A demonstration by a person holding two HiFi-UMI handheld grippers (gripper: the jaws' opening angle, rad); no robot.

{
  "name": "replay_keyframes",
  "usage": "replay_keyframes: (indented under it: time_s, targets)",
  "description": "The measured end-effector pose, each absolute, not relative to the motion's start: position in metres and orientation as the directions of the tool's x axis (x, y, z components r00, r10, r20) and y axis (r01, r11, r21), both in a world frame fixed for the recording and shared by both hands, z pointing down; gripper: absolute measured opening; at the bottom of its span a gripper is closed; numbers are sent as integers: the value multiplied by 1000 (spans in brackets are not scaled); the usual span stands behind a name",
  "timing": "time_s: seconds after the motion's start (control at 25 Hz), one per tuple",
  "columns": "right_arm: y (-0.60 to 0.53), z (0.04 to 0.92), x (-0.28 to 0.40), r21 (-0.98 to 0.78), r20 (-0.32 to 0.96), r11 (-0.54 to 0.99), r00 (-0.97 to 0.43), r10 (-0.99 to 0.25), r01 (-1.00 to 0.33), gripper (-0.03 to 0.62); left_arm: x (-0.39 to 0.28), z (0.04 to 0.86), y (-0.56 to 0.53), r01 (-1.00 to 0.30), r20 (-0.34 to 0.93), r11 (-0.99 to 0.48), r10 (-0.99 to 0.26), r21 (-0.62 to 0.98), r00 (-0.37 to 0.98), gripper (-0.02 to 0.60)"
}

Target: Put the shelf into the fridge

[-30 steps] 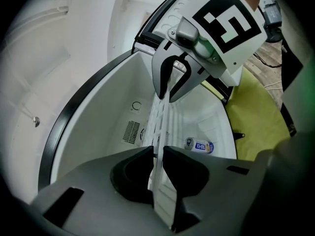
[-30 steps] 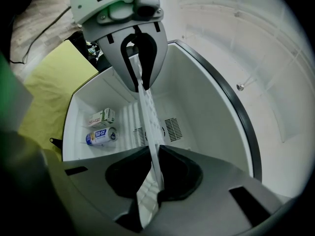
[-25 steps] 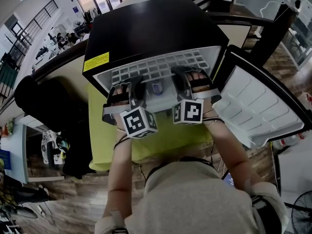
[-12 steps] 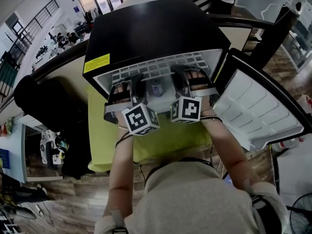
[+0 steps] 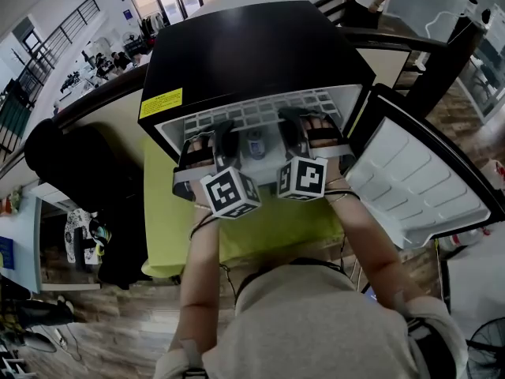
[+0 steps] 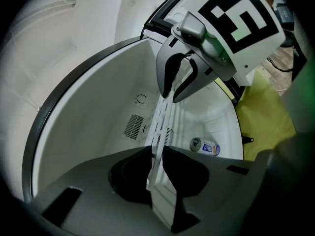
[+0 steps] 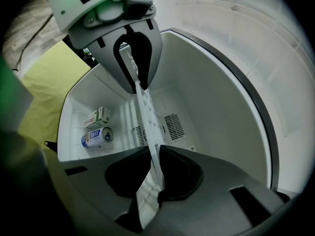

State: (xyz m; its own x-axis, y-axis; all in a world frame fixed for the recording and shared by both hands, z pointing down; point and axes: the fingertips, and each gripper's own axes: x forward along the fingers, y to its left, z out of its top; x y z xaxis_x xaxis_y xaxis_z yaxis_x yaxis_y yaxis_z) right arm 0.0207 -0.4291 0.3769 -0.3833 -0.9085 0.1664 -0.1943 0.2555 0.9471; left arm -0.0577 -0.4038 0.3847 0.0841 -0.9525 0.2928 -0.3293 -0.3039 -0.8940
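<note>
A small black-topped fridge (image 5: 252,50) stands on a yellow-green tabletop (image 5: 170,219) in the upper middle of the head view. Its door (image 5: 418,180) is swung wide to the right, showing the white moulded liner. The person leans over with both arms stretched forward and holds the white grid shelf (image 5: 252,113) level across the fridge's mouth, its far part reaching into the white cavity.

The left claw (image 6: 156,168) is narrowed onto the shelf's near edge. In the left gripper view the thin white plate runs edge-on between the two dark pads, which press on it from either side. The right claw (image 7: 150,173) grips the same edge further right in the same way, its jaws close together with only the shelf's thickness between them. Each gripper view shows the other claw clamped on the shelf near the top of the frame.

Inside the fridge, on the floor of the cavity, a blue-and-white can (image 7: 97,136) lies on its side. Just beside it sits a small white-and-green carton (image 7: 97,116). A slotted vent (image 7: 173,126) shows on the back wall
</note>
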Motion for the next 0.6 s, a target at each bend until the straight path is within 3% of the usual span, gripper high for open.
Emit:
replay_keyframes:
  time_s: [0.4,0.6]
  targets:
    - [-426,376,20,913,171,299,-404,-899,-279,75,-56,390,-402,-372,331,-345,-938,-862,103,118]
    - [-417,375,19,899,154,303,-420,-894,-315,137,-57,380,-396,-407,310,-333,-943,-851,122,150]
